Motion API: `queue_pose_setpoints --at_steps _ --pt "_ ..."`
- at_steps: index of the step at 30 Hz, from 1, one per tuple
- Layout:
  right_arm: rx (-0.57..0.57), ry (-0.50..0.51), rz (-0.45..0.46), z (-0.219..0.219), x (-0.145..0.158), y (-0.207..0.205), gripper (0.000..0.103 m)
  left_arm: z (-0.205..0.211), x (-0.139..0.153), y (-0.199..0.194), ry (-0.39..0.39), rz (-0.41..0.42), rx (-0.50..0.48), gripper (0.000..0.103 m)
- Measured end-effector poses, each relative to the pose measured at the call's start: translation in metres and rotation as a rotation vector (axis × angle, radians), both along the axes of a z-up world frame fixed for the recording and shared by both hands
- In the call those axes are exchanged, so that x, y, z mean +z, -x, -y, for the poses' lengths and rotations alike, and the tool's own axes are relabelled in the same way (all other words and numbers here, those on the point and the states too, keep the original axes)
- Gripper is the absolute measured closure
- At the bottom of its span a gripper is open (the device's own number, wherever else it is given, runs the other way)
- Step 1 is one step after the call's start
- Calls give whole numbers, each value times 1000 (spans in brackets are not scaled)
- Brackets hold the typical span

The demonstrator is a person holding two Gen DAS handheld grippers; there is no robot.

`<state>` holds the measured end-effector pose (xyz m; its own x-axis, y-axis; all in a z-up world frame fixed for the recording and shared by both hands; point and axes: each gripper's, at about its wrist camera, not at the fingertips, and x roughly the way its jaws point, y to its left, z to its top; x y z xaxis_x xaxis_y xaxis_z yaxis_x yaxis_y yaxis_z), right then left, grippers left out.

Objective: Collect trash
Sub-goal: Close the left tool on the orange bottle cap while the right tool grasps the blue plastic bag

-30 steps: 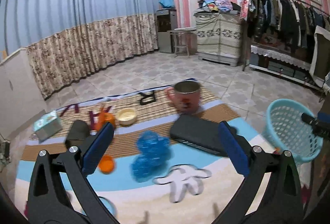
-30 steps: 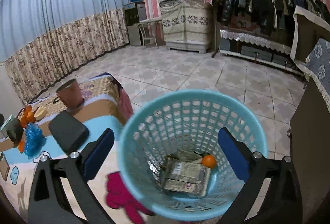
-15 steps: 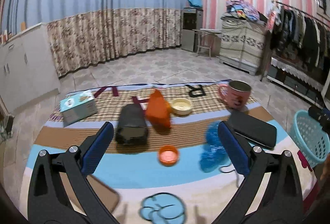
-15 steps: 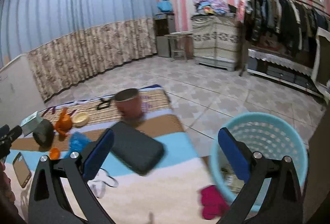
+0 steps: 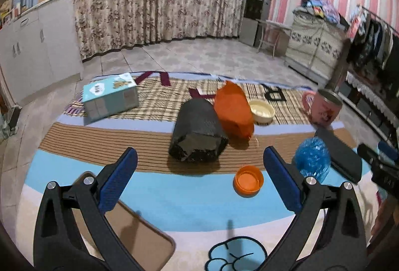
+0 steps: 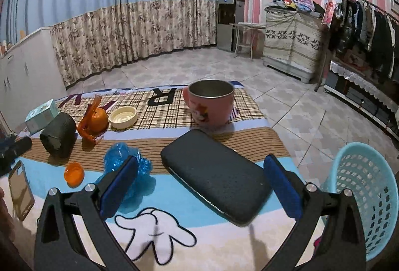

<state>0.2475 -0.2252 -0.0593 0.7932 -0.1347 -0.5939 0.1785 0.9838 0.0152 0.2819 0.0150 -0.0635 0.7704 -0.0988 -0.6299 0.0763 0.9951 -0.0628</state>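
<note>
My left gripper (image 5: pixel 199 178) is open above the mat, holding nothing, facing a black crumpled bag (image 5: pixel 198 134) and an orange wrapper (image 5: pixel 233 112). An orange bottle cap (image 5: pixel 248 180) lies just inside its right finger, and a blue crumpled plastic (image 5: pixel 313 158) is beyond that finger. My right gripper (image 6: pixel 199 183) is open and empty over a black flat case (image 6: pixel 214 175). The blue plastic (image 6: pixel 124 163) sits by its left finger; the orange cap (image 6: pixel 74 173), black bag (image 6: pixel 58 137) and orange wrapper (image 6: pixel 93 121) lie further left. The light blue trash basket (image 6: pixel 361 198) stands on the floor at right.
A pink mug (image 6: pixel 210 102), a cream lid (image 6: pixel 124 116), a teal tissue box (image 5: pixel 109 99) and a phone (image 6: pixel 21 190) lie on the patterned mat (image 6: pixel 174 198). White cabinets (image 5: pixel 30 51) stand at left, a clothes rack (image 6: pixel 369 19) at right, tiled floor beyond.
Both grippers swung left away from the basket towards the mat. The right view went from looking into the basket to facing the black case; the left now faces the black bag.
</note>
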Motion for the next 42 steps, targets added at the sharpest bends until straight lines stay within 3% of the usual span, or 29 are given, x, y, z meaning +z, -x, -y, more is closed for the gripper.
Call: queue_pose_setpoints --at_steps 8,14,16,18,19,24,29,37,42 --pt "-25 32 -48 2 -16 -3 5 35 -37 -13 -24 -99 -103 6" --pt "-40 -32 -54 25 -22 -6 5 56 -58 -21 -94 -154 -134 13" --pt "-50 -50 -55 30 -25 -6 5 59 -62 -24 -97 -177 -146 17" --pt "-44 -66 -49 33 -26 -7 5 60 -67 -29 -92 -208 -164 35" --pt "-39 -64 -48 32 -27 -8 5 61 -68 -30 -93 -212 -168 37" --pt "-4 -31 -31 20 -24 -10 4 68 -65 -28 -103 -193 -186 64" --pt "33 -29 -11 3 -19 -10 4 57 -54 -18 -115 -171 -160 64" --pt "85 21 -31 -42 -14 -17 4 6 -3 17 -97 -36 -69 64" --pt "74 37 -126 -55 -29 -34 4 -18 9 16 -94 -4 -17 64"
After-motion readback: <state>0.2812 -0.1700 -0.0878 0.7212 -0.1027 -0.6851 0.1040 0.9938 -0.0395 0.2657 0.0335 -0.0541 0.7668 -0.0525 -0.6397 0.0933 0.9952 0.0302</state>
